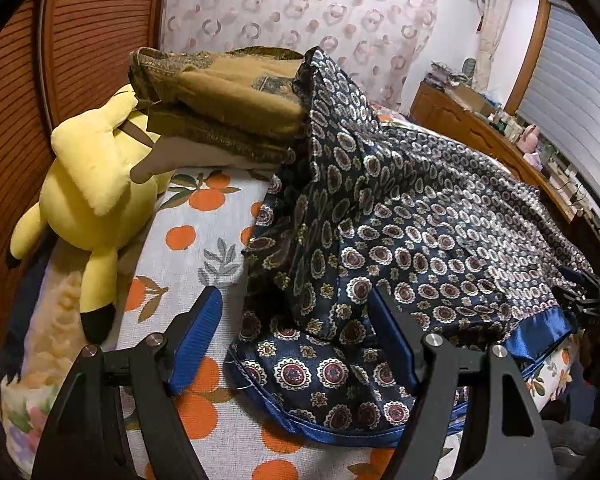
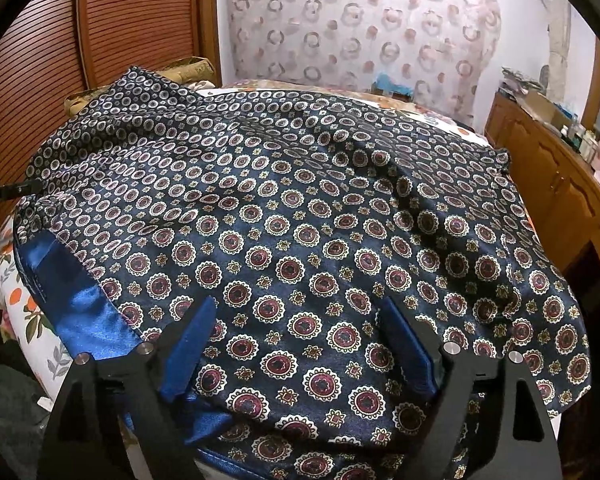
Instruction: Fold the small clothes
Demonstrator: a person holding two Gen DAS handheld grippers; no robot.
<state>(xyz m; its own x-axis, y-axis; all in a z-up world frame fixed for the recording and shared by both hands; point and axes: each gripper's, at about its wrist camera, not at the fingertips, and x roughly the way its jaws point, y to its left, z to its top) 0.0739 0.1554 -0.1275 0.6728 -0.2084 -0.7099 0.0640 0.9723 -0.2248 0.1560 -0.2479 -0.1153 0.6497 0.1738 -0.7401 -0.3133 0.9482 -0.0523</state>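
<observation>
A dark navy patterned garment with medallion print and shiny blue trim [image 1: 400, 240] lies spread and rumpled on the bed; it fills the right wrist view [image 2: 300, 220]. My left gripper [image 1: 296, 300] is open, its blue-padded jaws wide apart over the garment's near left edge, the right pad [image 1: 392, 340] over the cloth. My right gripper [image 2: 300, 312] is open, jaws wide apart just above the garment's near hem, holding nothing. The blue lining [image 2: 72, 300] shows folded out at the left.
A yellow plush toy [image 1: 96, 188] lies at the bed's left. A stack of olive-brown folded cloth [image 1: 220, 108] sits behind the garment. The bedsheet [image 1: 204, 248] has orange fruit print. A wooden cabinet [image 2: 548, 184] runs along the right; a slatted wooden door [image 2: 120, 24] is at left.
</observation>
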